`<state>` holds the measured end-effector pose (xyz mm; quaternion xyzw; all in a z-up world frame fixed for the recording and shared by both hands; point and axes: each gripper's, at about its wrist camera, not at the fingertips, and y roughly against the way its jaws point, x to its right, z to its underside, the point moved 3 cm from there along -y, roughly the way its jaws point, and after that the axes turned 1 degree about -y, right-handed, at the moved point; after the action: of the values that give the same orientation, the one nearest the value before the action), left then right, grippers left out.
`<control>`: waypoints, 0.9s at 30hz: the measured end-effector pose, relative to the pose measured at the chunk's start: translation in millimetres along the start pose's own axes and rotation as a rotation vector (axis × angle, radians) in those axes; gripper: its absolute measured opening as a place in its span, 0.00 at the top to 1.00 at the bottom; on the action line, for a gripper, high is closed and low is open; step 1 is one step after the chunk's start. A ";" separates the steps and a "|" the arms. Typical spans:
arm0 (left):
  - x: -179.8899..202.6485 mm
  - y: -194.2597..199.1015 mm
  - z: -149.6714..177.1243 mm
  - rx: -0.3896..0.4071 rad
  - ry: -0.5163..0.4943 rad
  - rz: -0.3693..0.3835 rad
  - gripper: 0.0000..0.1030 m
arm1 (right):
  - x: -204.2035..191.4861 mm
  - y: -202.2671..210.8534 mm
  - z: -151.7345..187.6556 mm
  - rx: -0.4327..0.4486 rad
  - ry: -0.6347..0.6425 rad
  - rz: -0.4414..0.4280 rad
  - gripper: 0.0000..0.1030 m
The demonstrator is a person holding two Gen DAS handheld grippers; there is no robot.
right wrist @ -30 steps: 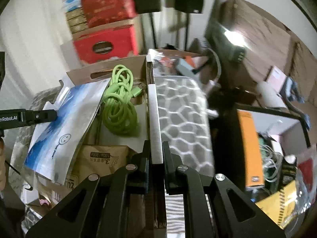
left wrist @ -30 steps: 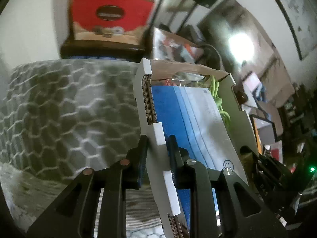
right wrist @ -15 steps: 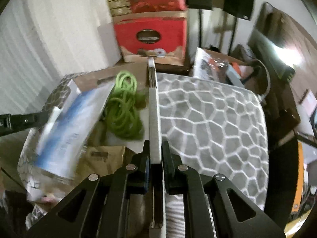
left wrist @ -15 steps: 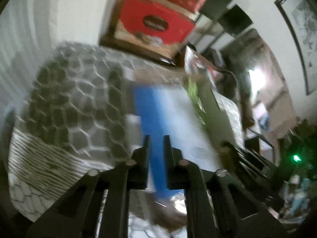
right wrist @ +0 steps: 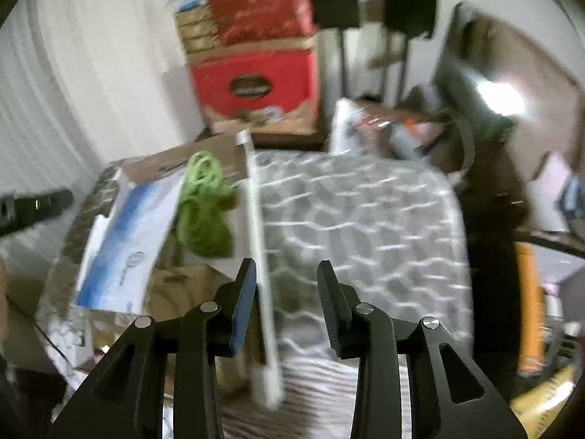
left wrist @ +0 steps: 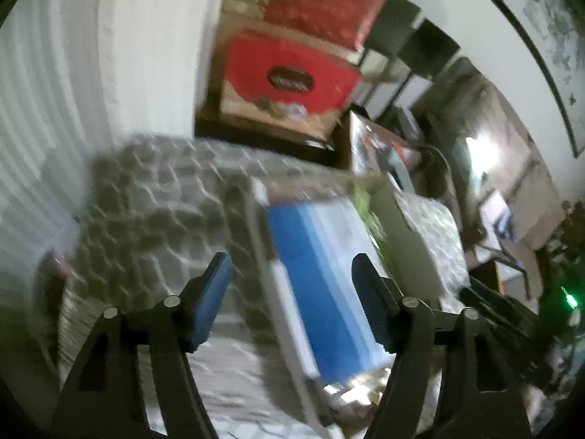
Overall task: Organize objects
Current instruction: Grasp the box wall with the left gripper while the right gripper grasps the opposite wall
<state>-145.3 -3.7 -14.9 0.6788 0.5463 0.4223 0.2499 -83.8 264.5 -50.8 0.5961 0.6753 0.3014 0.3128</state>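
The cardboard box sits on the patterned bed, its right wall running up between the fingers of the right claw, nearer the left finger; whether it touches is blurred. That claw is spread wide and grips nothing. The box's left wall stands likewise between the fingers of the left claw, also wide apart and empty. With a claw astride each wall and neither pinching, the box looks set down to rest on the bed by its own weight. Inside, ahead of the right claw and to its left, lie a coiled green cable and a blue-and-white packet leaning across brown packages. Beyond the bed, red cartons are stacked by the wall.
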 end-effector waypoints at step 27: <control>14.1 -102.8 -61.6 -0.107 -0.383 0.115 0.31 | -31.6 24.1 91.7 -0.121 -0.404 -0.435 0.60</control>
<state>-251.3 30.8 -61.1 0.7625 0.4259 0.3276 0.3604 5.7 238.8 -87.1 0.4656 0.6922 0.1422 0.5328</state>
